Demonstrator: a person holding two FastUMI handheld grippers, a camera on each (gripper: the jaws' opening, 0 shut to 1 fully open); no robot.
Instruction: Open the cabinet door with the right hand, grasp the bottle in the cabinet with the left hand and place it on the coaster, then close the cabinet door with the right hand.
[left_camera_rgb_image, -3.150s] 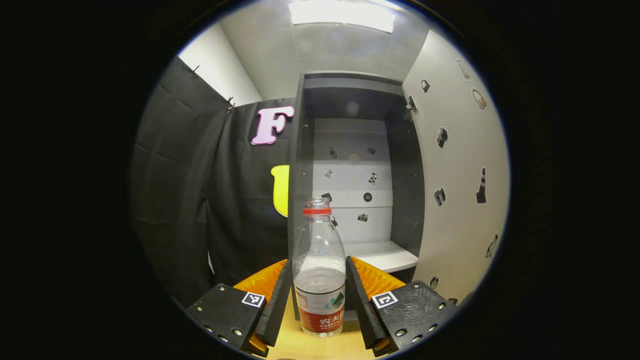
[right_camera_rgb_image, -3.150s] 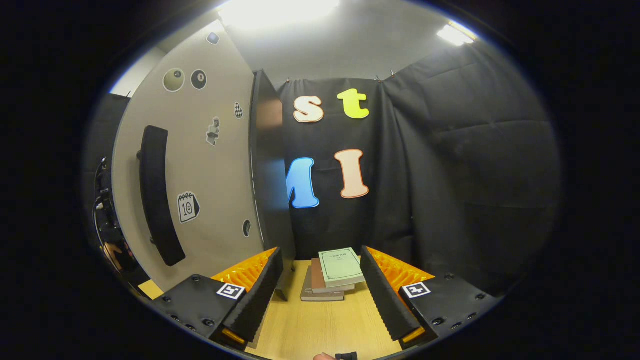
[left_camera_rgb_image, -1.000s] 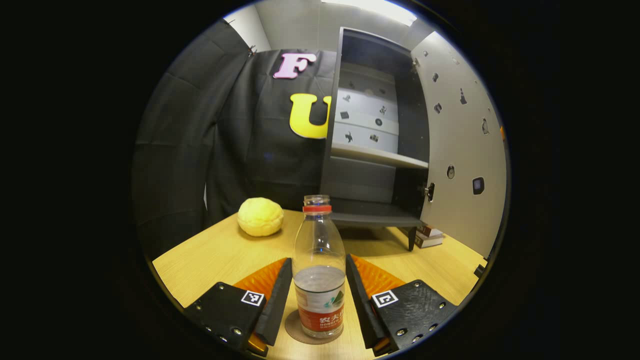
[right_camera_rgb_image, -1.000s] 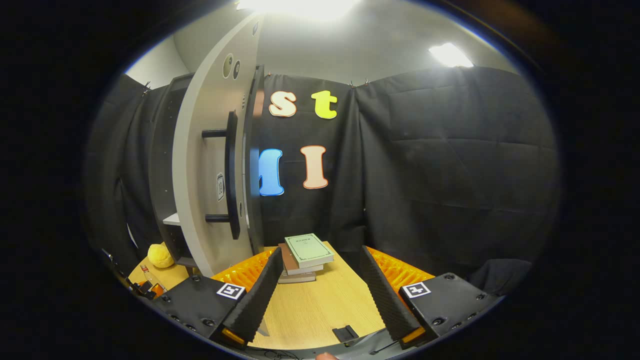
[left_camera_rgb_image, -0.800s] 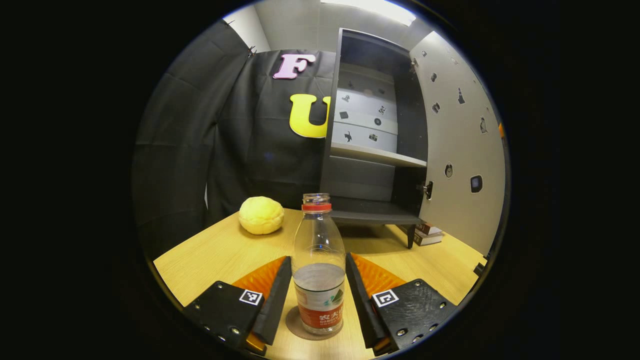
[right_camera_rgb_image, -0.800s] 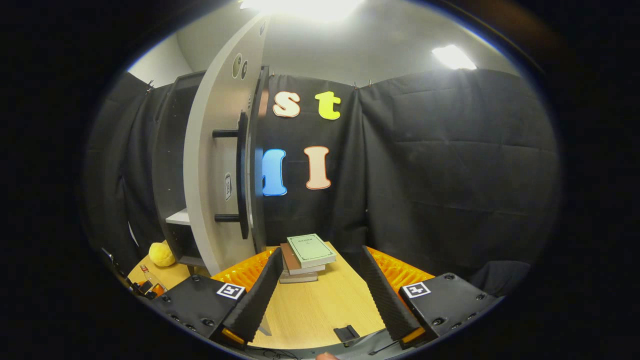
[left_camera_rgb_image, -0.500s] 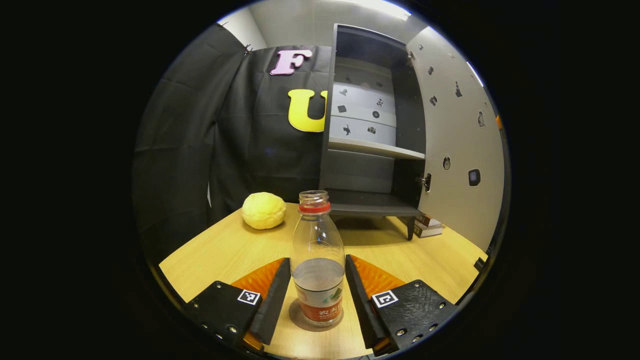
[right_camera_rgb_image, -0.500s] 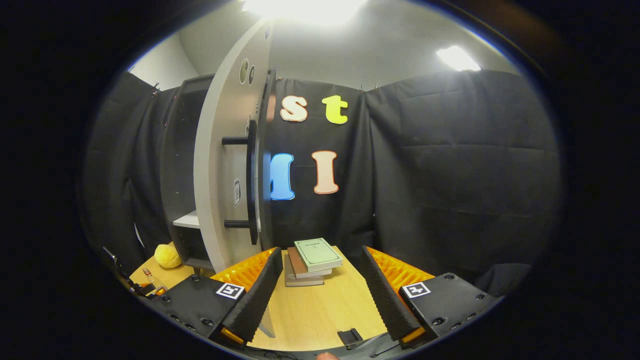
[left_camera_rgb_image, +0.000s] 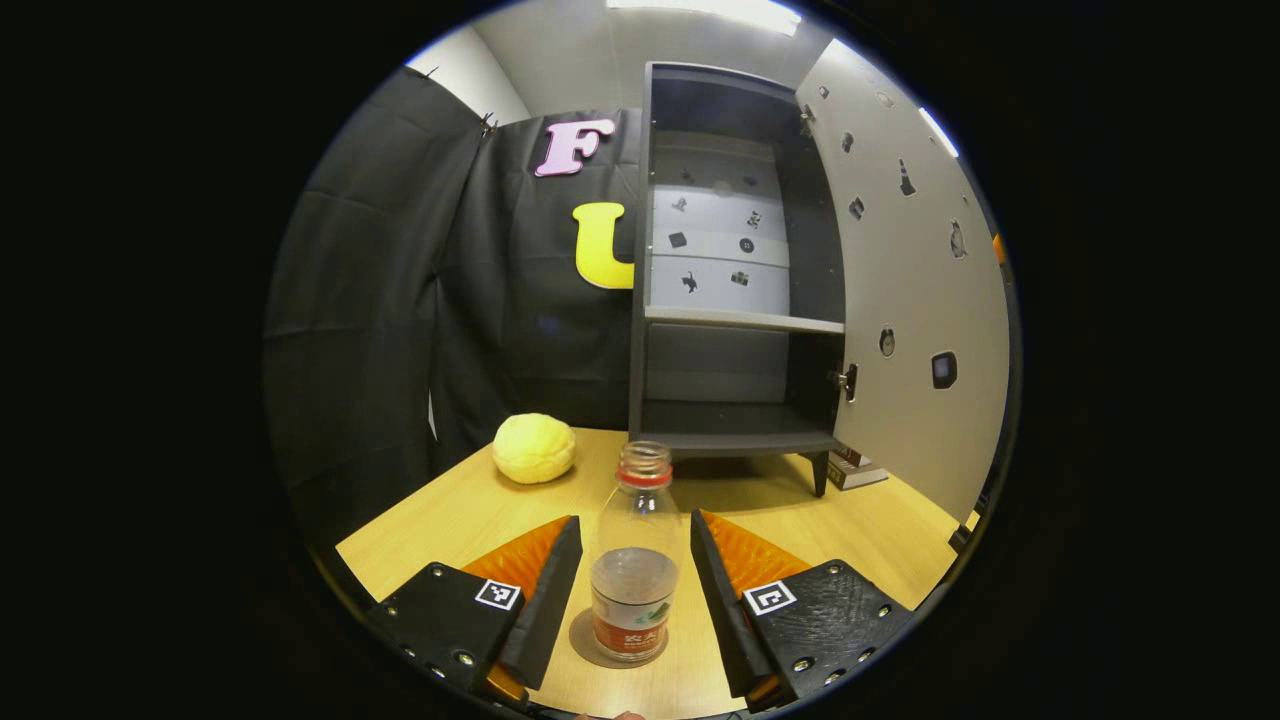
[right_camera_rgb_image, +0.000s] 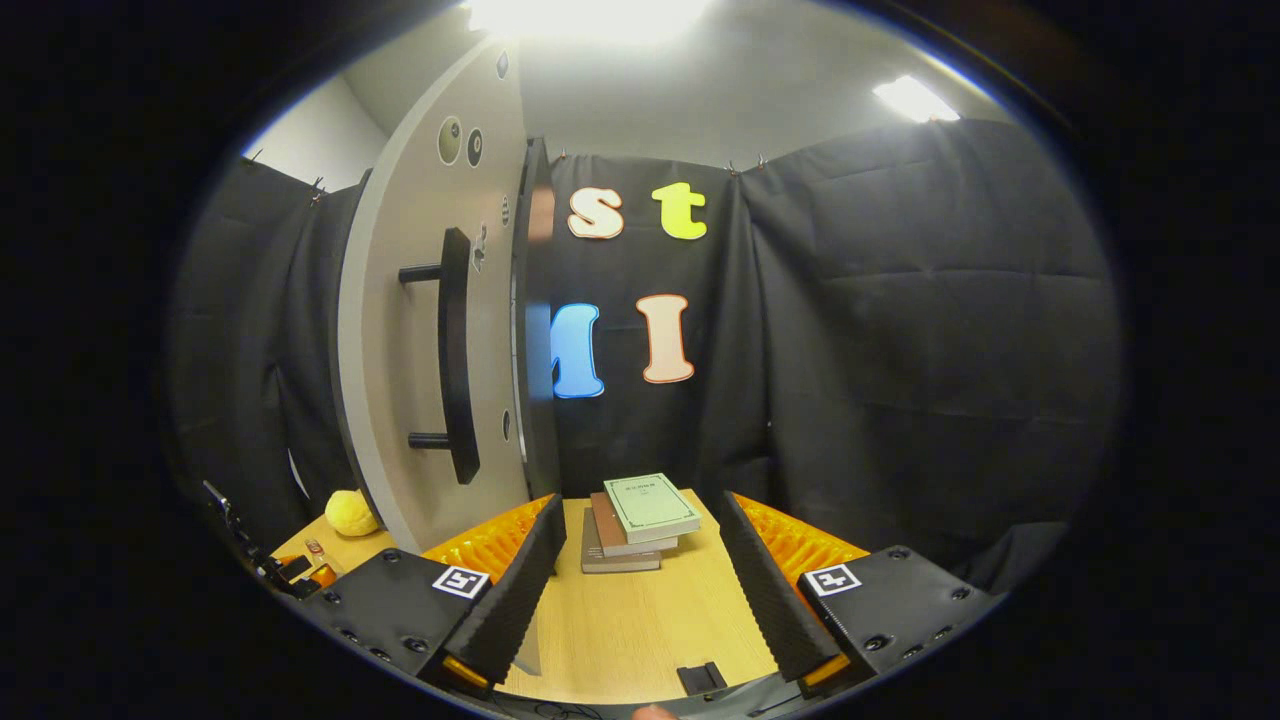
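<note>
So the table (left_camera_rgb_image: 470, 505) is seen under everything, light wood, and the cabinet (left_camera_rgb_image: 735, 270) is stood at its far side with its door (left_camera_rgb_image: 915, 300) swung wide open to the right. In the right gripper view the door's outer face (right_camera_rgb_image: 400, 350) is seen at an angle, with a long dark handle (right_camera_rgb_image: 455, 355) mounted upright on it. A stack of books (right_camera_rgb_image: 635, 520) is laid on the table just past the right gripper (right_camera_rgb_image: 635, 585), whose fingers are spread wide with nothing held between them.

A yellow round thing (left_camera_rgb_image: 535, 448) is parked left of the cabinet's foot.

The bottle (left_camera_rgb_image: 632, 555) is stood upright on the coaster (left_camera_rgb_image: 590, 645), partly filled, no cap on. It's framed right between the fingers of the left gripper (left_camera_rgb_image: 628, 590), but a gap is seen on each side, so it's not being squeezed: the jaws are opened a bit wider than the bottle.
</note>
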